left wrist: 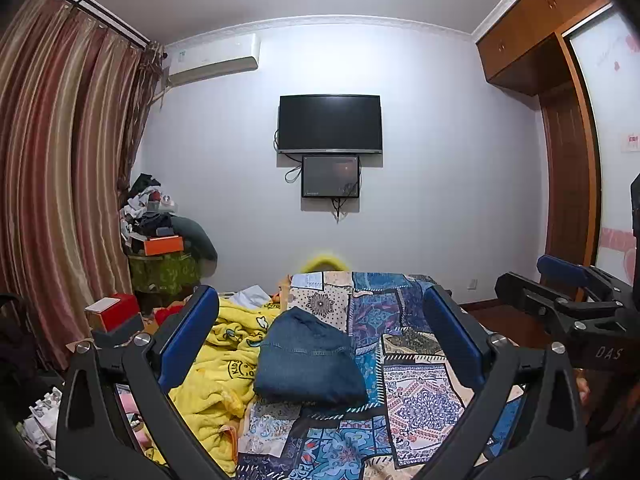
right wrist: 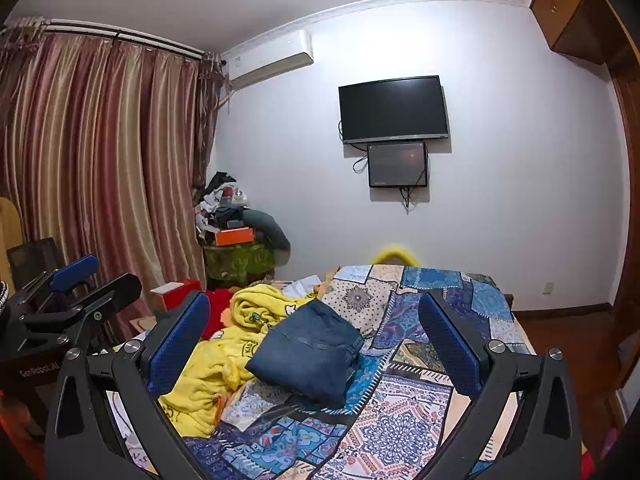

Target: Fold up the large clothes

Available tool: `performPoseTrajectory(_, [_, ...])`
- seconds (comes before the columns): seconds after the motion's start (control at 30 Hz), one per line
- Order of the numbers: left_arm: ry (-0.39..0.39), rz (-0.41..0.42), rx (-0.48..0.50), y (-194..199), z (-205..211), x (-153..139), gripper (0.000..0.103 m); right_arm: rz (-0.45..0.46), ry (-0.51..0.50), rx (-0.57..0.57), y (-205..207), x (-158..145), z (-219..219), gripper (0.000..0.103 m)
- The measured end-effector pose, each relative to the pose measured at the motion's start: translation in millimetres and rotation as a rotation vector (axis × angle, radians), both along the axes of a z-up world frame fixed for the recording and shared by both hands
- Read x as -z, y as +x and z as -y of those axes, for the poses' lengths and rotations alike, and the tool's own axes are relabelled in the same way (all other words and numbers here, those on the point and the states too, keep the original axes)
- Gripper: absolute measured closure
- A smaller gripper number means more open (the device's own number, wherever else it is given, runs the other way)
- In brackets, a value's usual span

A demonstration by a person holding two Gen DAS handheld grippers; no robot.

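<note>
Both tools (left wrist: pixel 320 328) (right wrist: pixel 316 332) open, w/ folded jeans (left wrist: pixel 308 364) on bed (left wrist: pixel 416 400)

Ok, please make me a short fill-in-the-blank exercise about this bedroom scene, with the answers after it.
1. The folded denim garment lies on the patchwork ____.
2. The crumpled robe beside it has the colour ____.
3. The left claw and the right claw are both ____, holding nothing.
4. The TV on the wall is switched ____.

Answers: quilt; yellow; open; off
</note>
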State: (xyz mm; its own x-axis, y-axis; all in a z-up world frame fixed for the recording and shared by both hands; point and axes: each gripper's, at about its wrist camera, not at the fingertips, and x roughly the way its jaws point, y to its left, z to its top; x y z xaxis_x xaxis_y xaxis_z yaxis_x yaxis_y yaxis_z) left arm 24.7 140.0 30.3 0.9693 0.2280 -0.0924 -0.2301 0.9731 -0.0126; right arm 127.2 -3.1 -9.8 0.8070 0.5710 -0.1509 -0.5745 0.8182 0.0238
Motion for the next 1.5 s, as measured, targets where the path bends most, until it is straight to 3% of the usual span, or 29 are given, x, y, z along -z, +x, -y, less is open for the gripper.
performPoseTrajectory(1.5, [-0.019, -0.044, 0.035, 12.0, -11.7, 5.8, 0.0, -0.021, -0.006, 0.015, 0.9, -5.3, 3.1, 0.0])
